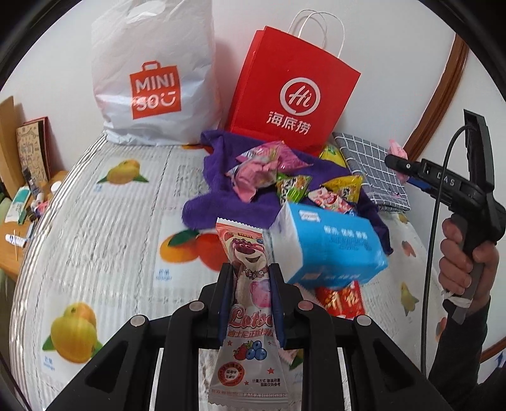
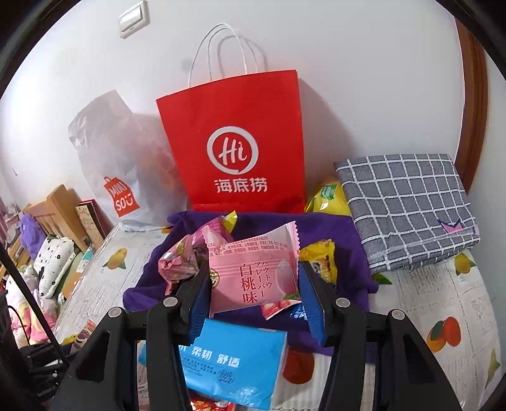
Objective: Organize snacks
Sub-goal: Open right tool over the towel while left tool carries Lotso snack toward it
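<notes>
On the fruit-print table (image 1: 104, 221), your left claw (image 1: 249, 284) pinches a bear-print snack (image 1: 249, 262); your right claw (image 2: 253, 281) pinches a pink packet (image 2: 253, 272), both lifted for sorting, red bag (image 2: 234, 139) ahead.

A plain white wall (image 2: 363, 79) backs the scene, a light switch (image 2: 134, 19) high on it — brown wood trim (image 2: 472, 104) curves down its right edge. At far left stands wooden furniture (image 2: 60, 205) — cluttered, details unclear.
</notes>
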The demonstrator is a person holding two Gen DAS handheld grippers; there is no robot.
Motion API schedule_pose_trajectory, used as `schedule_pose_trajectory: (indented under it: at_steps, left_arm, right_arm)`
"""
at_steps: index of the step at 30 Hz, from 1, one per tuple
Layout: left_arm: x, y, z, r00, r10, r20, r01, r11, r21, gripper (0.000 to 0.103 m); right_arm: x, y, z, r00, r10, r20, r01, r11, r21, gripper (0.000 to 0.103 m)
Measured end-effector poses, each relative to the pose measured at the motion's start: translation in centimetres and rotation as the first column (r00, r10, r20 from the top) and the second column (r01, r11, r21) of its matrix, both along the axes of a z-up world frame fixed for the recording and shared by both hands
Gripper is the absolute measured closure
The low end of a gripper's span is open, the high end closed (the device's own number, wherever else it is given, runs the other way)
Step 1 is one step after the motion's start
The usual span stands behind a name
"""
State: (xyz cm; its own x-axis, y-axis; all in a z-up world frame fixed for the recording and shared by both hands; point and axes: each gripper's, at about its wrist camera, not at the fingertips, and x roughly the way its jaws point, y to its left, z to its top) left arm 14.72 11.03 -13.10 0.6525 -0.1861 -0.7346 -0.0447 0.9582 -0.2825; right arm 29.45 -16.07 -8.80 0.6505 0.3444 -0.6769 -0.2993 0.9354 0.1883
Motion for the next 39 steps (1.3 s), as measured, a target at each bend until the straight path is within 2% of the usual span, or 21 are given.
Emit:
schedule_pose_trajectory:
  at_steps: [5, 12, 16, 20, 25, 30, 35, 39]
  left_arm:
    - [1.9, -0.8, 1.7, 0.999, -0.03, 0.026, 0.03, 0.999, 0.023, 0.081]
    - [5.0, -1.8, 3.4, 0.997, -0.057, 0.059, 0.057, 0.998, 0.005, 0.081]
    - [6.4, -2.1, 3.6, 0.996, -0.054, 0.072, 0.052, 0.998, 0.019, 0.081]
    - [7.3, -1.7, 3.3, 0.994, -0.057, 0.093, 0.058, 0.998, -0.007, 0.081]
    - [8.4, -1.2, 2.9, 0.995, -0.051, 0.085, 0.051, 0.999, -0.006, 0.081]
    - [9.5, -0.7, 2.7, 0.997, -0.046, 0.068, 0.047, 0.999, -0.015, 0.081]
    - [10.6, -1.0, 2.6, 0.997, -0.067, 0.045, 0.067, 0.998, -0.002, 0.081]
    - [12.3, -2.0, 3.0, 0.994, -0.102, 0.038, 0.102, 0.995, 0.003, 0.081]
  right_arm:
    - [1.0, -0.7, 0.1, 1.0, -0.01, 0.001, 0.01, 1.0, 0.001, 0.051]
    - [2.3, -1.4, -0.2, 1.0, -0.019, -0.007, 0.019, 1.0, -0.006, 0.051]
    - [3.2, -2.0, -0.8, 0.999, -0.029, -0.025, 0.029, 1.0, 0.004, 0.051]
    - [4.2, -2.3, -1.8, 0.998, -0.037, -0.048, 0.038, 0.999, 0.008, 0.051]
    - [5.6, -1.5, -3.5, 0.996, -0.005, -0.089, 0.007, 1.0, 0.014, 0.051]
    - [6.7, -0.2, -6.5, 0.991, 0.019, -0.135, -0.027, 0.998, -0.056, 0.051]
    - [7.8, -1.4, -9.9, 0.976, -0.027, -0.214, 0.016, 0.998, -0.053, 0.05]
    - [8.0, -2.5, -10.5, 0.965, -0.053, -0.256, 0.048, 0.998, -0.028, 0.043]
